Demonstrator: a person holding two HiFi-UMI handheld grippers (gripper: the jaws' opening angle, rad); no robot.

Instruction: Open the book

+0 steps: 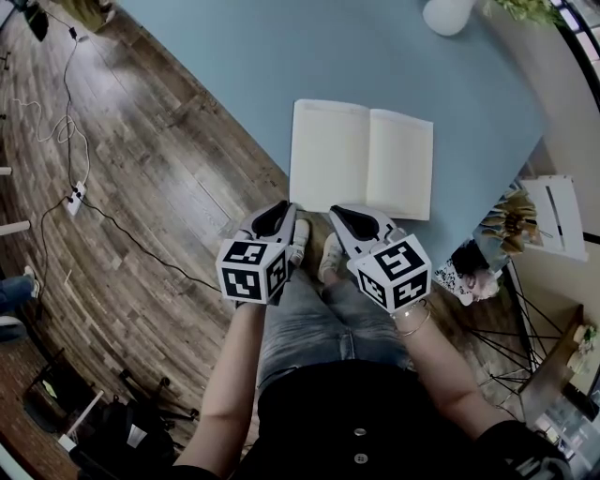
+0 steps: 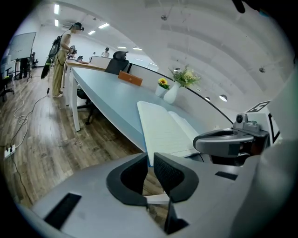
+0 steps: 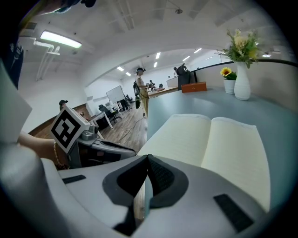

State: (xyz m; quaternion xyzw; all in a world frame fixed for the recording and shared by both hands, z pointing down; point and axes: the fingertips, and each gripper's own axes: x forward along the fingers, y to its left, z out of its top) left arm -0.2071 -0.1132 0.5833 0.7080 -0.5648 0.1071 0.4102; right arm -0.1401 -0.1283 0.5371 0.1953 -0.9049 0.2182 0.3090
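A book lies open and flat on the blue table, close to its near edge, with two blank cream pages showing. Both grippers hang back from the table, above the person's lap and shoes. My left gripper points at the book's left corner, its jaws drawn together to a thin slit with nothing between them. My right gripper sits beside it, shut and empty. In the left gripper view the book lies ahead of the left gripper. In the right gripper view the pages spread beyond the right gripper.
A white vase with flowers stands at the table's far end, and an orange box lies further along. Cables trail over the wood floor at the left. A person stands far off by another desk.
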